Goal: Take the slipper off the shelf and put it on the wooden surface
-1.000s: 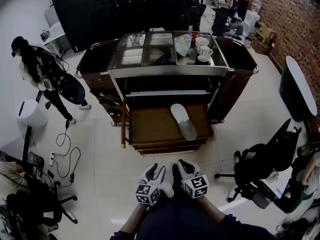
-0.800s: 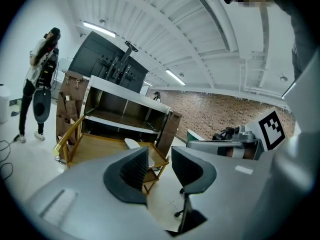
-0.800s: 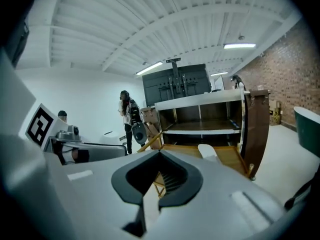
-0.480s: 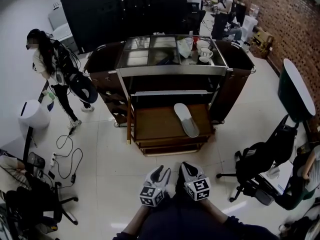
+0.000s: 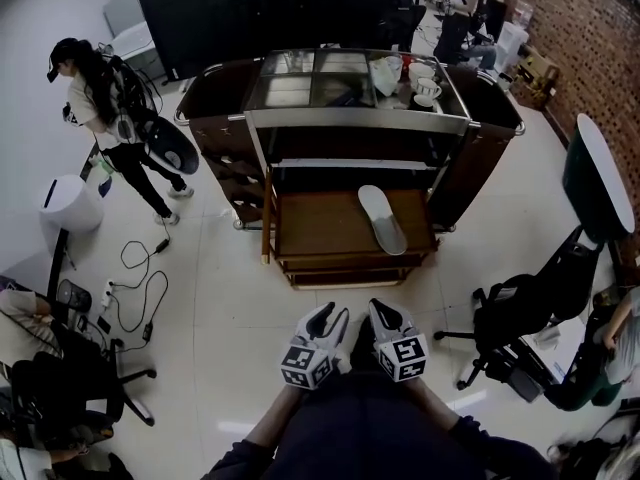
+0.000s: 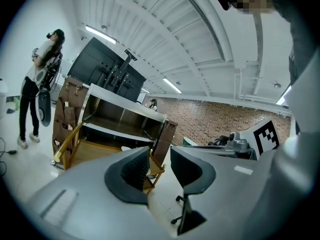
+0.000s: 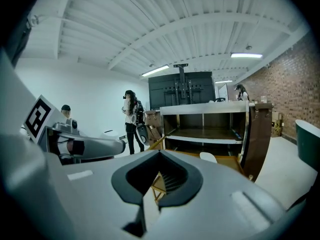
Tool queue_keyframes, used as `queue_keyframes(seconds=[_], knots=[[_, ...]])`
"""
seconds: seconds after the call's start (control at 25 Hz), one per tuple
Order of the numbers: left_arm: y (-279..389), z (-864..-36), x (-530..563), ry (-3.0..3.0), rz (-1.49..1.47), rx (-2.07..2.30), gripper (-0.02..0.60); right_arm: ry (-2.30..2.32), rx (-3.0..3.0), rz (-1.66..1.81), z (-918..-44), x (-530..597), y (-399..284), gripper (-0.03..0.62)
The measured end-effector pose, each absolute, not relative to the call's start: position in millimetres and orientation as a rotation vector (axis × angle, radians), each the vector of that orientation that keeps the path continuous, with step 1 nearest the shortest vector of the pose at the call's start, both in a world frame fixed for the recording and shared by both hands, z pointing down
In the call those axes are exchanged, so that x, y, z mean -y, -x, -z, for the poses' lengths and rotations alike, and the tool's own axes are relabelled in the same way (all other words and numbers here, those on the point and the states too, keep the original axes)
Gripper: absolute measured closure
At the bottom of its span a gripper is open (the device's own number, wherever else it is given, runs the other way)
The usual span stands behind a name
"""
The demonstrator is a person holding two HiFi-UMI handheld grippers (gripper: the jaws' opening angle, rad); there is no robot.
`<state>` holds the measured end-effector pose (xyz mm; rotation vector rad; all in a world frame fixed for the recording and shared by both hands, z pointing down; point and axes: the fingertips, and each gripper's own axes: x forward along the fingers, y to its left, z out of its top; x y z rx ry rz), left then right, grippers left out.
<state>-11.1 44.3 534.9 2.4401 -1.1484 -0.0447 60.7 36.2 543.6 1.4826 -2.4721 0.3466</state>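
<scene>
**Slipper already on the wood, both grippers empty**

The left gripper (image 6: 159, 159) has its jaws fairly wide, and they are closing at this moment. Nothing is between them; through the gap only the floor and a corner of the cart show. The right gripper (image 7: 159, 176) has its jaws fully together, and they hold nothing either. In the head view both grippers are at 6 o'clock, close to the person's body and side by side. They touch neither each other's load nor the furniture.

Farther out, at 12 o'clock from the grippers and well apart from them, stands a service cart (image 5: 355, 118) with a metal top. Below its shelf (image 5: 350, 164) a wooden surface (image 5: 320, 230) sticks out toward the person. The white slipper (image 5: 383, 218) lies flat on this wood with its sole up or its inside up, I cannot tell which. It is on the 3 o'clock half of the surface and its length runs roughly from 11 to 5 o'clock. The shelf itself looks bare from here.

By my judgement the task is finished: the slipper is off the shelf and rests on the wooden surface, and no gripper is on it. Nothing seems left to do, except perhaps to straighten it.
</scene>
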Motion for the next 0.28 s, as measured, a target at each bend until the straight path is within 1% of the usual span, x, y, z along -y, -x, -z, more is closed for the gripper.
queue_keyframes(seconds=[0.28], knots=[[0.6,-517.8,-13.3,-2.541,0.083,1.084,0.433,-1.526,2.490,-0.257,-530.9,-9.8,-58.2,0.592]])
